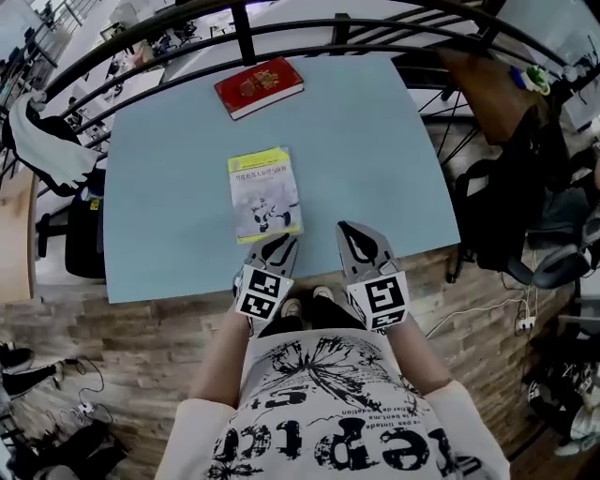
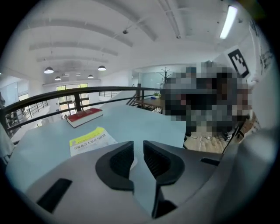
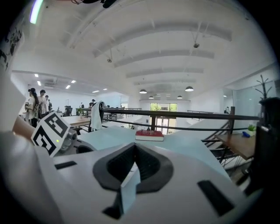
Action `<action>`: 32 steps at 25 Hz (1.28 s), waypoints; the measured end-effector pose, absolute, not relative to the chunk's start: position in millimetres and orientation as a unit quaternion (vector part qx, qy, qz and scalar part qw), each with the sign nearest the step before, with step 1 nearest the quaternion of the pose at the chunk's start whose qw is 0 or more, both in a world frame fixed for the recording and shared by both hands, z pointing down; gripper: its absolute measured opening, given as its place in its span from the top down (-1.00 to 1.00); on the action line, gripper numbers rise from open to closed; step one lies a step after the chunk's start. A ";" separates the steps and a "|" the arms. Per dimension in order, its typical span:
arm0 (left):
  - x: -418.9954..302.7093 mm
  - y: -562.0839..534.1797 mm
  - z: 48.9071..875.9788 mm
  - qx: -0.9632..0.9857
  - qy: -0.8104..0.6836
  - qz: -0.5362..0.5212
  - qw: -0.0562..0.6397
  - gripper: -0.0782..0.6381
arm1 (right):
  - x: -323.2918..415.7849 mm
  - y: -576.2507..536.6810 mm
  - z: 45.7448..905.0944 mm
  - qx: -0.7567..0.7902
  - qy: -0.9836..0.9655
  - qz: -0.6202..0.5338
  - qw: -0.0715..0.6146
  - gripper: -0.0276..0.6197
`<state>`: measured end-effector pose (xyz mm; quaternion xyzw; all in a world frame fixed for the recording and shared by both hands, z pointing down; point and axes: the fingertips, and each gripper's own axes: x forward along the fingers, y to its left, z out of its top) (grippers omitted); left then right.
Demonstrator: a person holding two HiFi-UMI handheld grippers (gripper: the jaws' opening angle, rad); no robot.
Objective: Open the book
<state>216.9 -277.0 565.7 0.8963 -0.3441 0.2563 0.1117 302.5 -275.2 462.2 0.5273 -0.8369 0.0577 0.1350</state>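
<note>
The biggest thing I see is the pale blue worktop (image 1: 375,141). It is flat and wide, so a book can lie on it and its cover can swing over with room to spare. A dark railing (image 1: 281,23) curves round its far side.

A thick red book (image 1: 259,86) lies closed at the far edge, close to the railing. It is well apart from both claws, so I don't think it is the one I want now.

The yellow-topped book (image 1: 264,194) lies closed and flat in the middle of the worktop, cover up, its short side facing me. It is the near one, easy to reach, so I think this is the book to open.

My left claw (image 1: 279,242) sits just at the near edge of that book, pointing at it and tipped a bit down. Its two jaws are a little apart, and nothing is between them; I only see bare worktop in the gap. I think the gap is small because a thin cover needs only a small bite.

My right claw (image 1: 352,231) waits beside it, near the worktop's front edge and off to the side of the book. Its tips are pressed together and it holds nothing. I guess it is there to press the book down later.
</note>
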 end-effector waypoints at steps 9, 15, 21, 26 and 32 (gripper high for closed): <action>240.6 -306.7 648.5 0.850 -0.373 0.339 0.152 0.43 | 324.8 -312.9 497.1 0.469 -0.865 0.061 0.166 0.88; 246.1 -321.4 670.2 0.827 -0.398 0.385 0.094 0.42 | 336.0 -323.4 511.2 0.454 -0.873 0.080 0.160 0.88; 242.5 -326.2 677.3 0.819 -0.411 0.388 0.099 0.61 | 334.3 -329.3 516.3 0.437 -0.880 0.075 0.170 0.88; 230.6 -331.5 665.4 0.827 -0.425 0.333 0.159 0.72 | 316.4 -334.5 517.0 0.421 -0.886 0.065 0.185 0.88; 204.3 -334.8 629.4 0.848 -0.425 0.274 0.160 0.73 | 280.7 -340.0 509.8 0.421 -0.887 0.058 0.179 0.88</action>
